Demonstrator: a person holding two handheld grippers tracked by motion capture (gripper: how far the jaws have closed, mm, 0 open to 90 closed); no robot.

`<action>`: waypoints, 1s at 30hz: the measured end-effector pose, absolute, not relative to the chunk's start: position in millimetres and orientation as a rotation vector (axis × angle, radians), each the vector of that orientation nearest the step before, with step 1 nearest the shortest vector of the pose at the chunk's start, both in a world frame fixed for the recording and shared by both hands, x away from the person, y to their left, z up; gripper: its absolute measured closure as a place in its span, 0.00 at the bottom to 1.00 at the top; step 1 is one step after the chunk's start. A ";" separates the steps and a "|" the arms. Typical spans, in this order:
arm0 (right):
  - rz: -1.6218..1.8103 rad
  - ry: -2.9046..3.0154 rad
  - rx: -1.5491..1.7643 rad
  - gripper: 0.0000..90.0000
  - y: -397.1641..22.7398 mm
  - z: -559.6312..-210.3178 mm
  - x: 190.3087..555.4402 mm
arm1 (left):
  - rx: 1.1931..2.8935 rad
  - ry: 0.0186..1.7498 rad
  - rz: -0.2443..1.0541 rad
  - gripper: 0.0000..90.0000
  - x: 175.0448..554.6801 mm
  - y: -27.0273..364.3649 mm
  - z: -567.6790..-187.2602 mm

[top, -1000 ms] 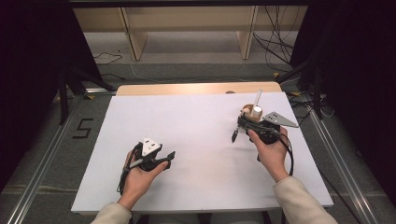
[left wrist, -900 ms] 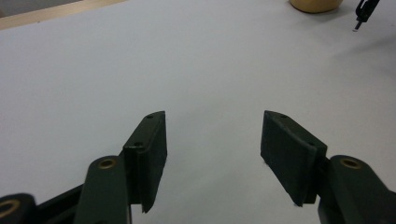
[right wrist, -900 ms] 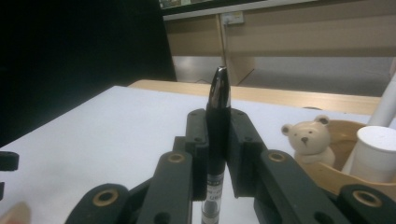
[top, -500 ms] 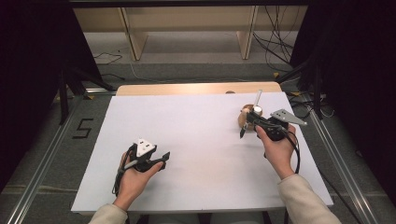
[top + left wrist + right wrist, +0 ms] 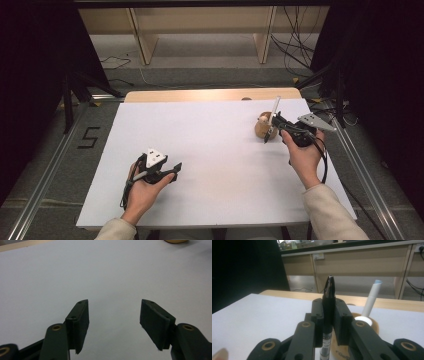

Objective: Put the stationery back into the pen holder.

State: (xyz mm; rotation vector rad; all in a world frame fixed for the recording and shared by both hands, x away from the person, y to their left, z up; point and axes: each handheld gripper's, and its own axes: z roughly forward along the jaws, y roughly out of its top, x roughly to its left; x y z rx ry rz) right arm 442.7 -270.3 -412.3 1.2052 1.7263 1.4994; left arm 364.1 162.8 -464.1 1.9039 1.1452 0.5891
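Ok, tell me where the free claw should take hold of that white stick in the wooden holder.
Take the white stick on its bare upper half, above the holder. It leans up out of the holder, so that shaft is thin and exposed. Come in from the open table side, with the left claw and its jaws either side of the shaft, since the right claw is shut on the pen.

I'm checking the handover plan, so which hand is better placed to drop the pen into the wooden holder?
Right: the right gripper already clamps the black pen beside the wooden holder; the left gripper is open, far off.

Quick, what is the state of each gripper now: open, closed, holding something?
Left gripper: open, nothing between its jaws.
Right gripper: closed on a black pen, beside the wooden holder.
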 end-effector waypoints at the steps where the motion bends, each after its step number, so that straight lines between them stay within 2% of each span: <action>1: 1.501 1.723 1.204 0.89 -271.1 -412.0 443.3 | 1.900 1.147 0.586 0.45 364.3 162.2 -464.3; 30: 1.478 1.672 1.205 0.89 -276.4 -399.0 459.3 | 1.909 1.146 0.585 0.44 365.9 160.4 -465.9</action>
